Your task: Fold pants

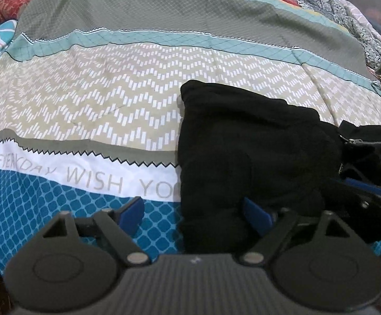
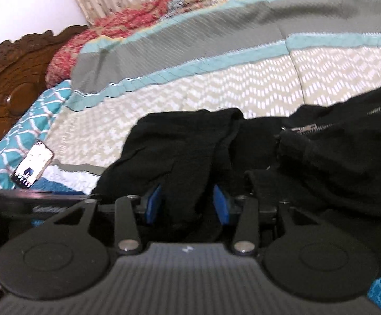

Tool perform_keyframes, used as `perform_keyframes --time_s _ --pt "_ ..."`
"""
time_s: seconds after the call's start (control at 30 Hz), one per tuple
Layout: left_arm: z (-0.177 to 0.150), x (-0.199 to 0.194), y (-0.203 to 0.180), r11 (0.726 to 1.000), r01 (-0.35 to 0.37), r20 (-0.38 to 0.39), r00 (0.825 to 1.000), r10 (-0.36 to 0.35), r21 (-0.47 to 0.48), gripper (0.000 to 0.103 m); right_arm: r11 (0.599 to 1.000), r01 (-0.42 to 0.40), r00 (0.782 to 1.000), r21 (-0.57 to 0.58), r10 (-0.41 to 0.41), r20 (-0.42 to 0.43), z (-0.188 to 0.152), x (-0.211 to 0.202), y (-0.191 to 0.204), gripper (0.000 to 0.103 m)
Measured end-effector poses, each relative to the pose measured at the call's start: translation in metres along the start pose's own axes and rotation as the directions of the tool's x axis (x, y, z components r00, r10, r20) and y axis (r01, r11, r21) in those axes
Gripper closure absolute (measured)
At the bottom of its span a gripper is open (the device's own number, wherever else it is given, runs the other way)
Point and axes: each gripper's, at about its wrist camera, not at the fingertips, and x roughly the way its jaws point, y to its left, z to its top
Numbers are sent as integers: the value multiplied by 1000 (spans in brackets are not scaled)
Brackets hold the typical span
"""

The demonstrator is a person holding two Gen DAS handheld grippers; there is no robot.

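- The black pants lie bunched in thick layers on the patterned bedspread, at the near edge of the bed. A zipper shows on the part heaped to the right.
- Right gripper: in its own view a thick fold of the black cloth runs between the blue fingers, which stand half-wide and look pressed against it on both sides. I judge this a hold on the pants.
- Left gripper: its fingers are spread wide and grip nothing. One is over the blue bedspread; the other is at the left edge of the pants, on or just over the cloth.
- The step looks like laying a fold down. To do it well, the right hand should keep its bundle taut and level while the left takes a fresh edge, catching all layers together.
- Risk: thick cloth can slip a layer, so the fold would go crooked.
- A phone lies well to the left, clear of the work.
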Motion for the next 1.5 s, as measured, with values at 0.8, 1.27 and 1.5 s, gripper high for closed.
perform_keyframes --time_s 0.8,1.27,1.5 --pt "-8 10 6 998 -64 6 998 64 16 1 995 -102 985 -8 100 -139 -14 33 6 51" --pt "36 -34 -7 988 155 175 973 -150 -15 14 994 -64 994 89 56 91 -20 -57 -49 51" --pt "29 20 -64 979 165 34 985 -170 123 15 982 93 957 165 -134 257 -22 -104 -84 48"
